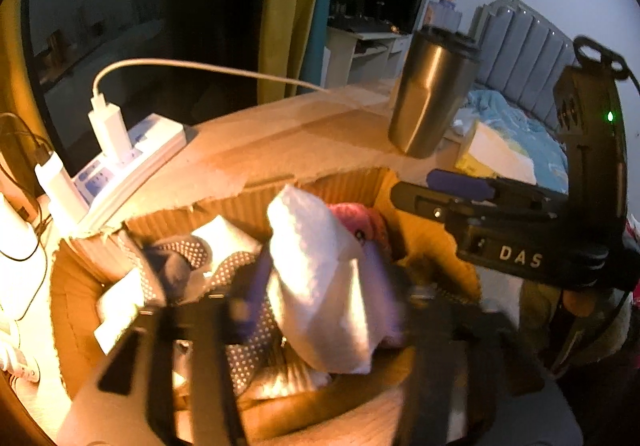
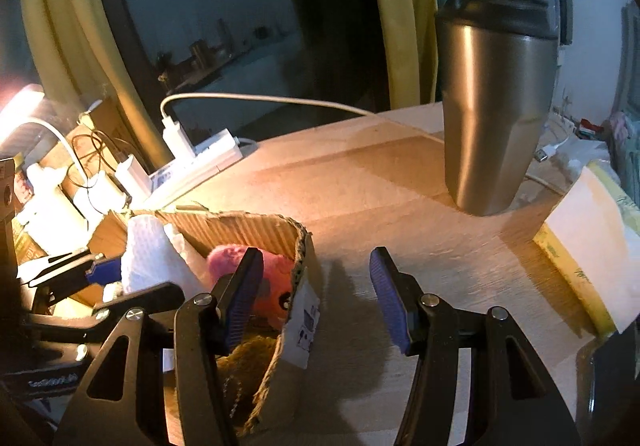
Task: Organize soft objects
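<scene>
A torn cardboard box (image 1: 224, 201) holds soft things: a pink plush toy (image 1: 360, 221), a polka-dot fabric item (image 1: 240, 350) and a brown plush (image 2: 248, 362). My left gripper (image 1: 320, 306) is shut on a white padded pouch (image 1: 316, 278) and holds it over the box. In the right wrist view the pouch (image 2: 148, 258) shows above the box (image 2: 240, 226). My right gripper (image 2: 316, 298) is open and empty, straddling the box's right wall (image 2: 296, 310); it also shows in the left wrist view (image 1: 460, 189).
A steel tumbler (image 2: 496, 105) stands on the wooden table (image 2: 360, 181). A white power strip (image 2: 200, 161) with chargers and cables lies at the back left by the dark window. A yellow-edged paper pad (image 2: 588, 238) lies at the right.
</scene>
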Demonstrator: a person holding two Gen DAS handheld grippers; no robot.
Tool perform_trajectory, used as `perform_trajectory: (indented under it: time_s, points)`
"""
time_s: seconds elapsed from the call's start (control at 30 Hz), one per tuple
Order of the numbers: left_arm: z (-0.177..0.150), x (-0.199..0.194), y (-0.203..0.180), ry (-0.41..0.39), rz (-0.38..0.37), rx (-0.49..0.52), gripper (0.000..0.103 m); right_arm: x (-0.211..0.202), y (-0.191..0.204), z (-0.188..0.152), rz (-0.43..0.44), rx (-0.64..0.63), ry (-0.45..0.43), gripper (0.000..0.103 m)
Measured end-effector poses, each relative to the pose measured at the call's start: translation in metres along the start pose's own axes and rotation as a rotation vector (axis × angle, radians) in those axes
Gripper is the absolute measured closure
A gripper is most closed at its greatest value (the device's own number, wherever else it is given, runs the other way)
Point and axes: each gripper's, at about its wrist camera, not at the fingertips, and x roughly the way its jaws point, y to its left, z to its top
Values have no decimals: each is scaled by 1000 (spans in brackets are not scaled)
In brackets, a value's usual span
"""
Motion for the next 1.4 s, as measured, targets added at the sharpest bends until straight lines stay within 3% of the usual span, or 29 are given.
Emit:
perform_trajectory:
  time_s: [0.8, 0.93, 1.4]
  points:
    - [-10, -99, -1, -182, 39, -3, 45, -80, 52, -5, -11, -80, -99, 45]
    - [-16, -119, -2, -220, 46, -6, 32, -94, 63, -8, -14, -98, -117, 45]
    - [-36, -177, -9, -315, 78, -1, 32, -143, 92, -23, -34, -151, -181, 44]
